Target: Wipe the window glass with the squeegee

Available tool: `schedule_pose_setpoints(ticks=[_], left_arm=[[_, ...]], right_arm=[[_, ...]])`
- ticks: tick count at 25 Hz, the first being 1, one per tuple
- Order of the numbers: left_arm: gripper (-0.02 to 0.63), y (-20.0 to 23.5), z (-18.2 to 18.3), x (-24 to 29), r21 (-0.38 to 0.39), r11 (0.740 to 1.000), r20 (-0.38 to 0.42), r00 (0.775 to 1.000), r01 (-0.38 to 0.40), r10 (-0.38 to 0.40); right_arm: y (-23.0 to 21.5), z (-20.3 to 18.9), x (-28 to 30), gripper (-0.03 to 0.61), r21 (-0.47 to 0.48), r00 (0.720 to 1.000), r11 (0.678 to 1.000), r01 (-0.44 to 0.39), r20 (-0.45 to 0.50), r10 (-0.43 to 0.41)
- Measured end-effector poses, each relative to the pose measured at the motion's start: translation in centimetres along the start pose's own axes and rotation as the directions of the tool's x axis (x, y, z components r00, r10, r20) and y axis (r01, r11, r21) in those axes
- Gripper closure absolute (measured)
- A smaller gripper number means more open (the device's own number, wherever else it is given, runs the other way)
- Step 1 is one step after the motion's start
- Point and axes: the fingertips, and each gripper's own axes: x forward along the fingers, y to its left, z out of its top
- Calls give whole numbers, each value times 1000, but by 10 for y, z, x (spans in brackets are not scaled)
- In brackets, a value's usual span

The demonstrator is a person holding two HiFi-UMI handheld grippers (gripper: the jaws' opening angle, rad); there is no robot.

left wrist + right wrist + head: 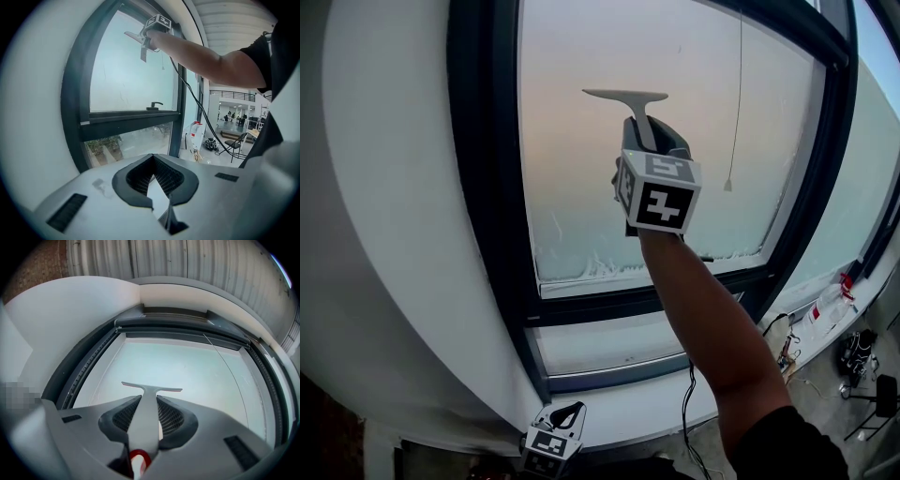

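In the head view you are reaching your right gripper [652, 133] up in front of the window glass [572, 187], its jaws clamping the handle of the squeegee [628, 97], whose blade is lying level across the upper pane; whether it is touching the glass cannot be told. The pane is looking frosted along its lower edge, a dark frame [492, 187] is enclosing it, and a thin pull cord [737, 103] is hanging at the right. A pale wall [384, 234] is curving away on the left. Your left gripper [570, 412] is hanging low beneath the sill. In the left gripper view the left gripper [153, 161] is showing its jaws closed together with nothing between them, and beyond them the right gripper [144, 36] is holding the squeegee [135, 38] high against the pane. A window handle [156, 105] is sitting on the crossbar, greenery is showing through the lower pane [131, 143], and a chair [236, 142] is standing in the open hall at the right. In the right gripper view the right gripper [149, 399] is gripping the squeegee [154, 389] by its handle, the blade facing the pale glass [197, 366] under a ribbed ceiling [187, 258].
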Motion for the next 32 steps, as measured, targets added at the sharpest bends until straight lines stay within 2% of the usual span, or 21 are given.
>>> schedule_pose_setpoints(ticks=[5, 14, 22, 32], left_arm=[[614, 4, -5, -5, -6, 1000, -5, 1000, -5, 5], [614, 6, -13, -5, -3, 1000, -24, 1000, 9, -9], [614, 8, -18, -4, -12, 1000, -32, 999, 14, -14], [614, 9, -23, -5, -20, 1000, -41, 999, 22, -23]], right_arm=[[4, -21, -8, 491, -15, 1000, 1000, 17, -25, -17], [25, -70, -27, 491, 6, 995, 1000, -4, -98, 5], [37, -111, -54, 491, -31, 991, 999, -14, -133, 10], [33, -190, -91, 491, -9, 968, 1000, 12, -252, -14]])
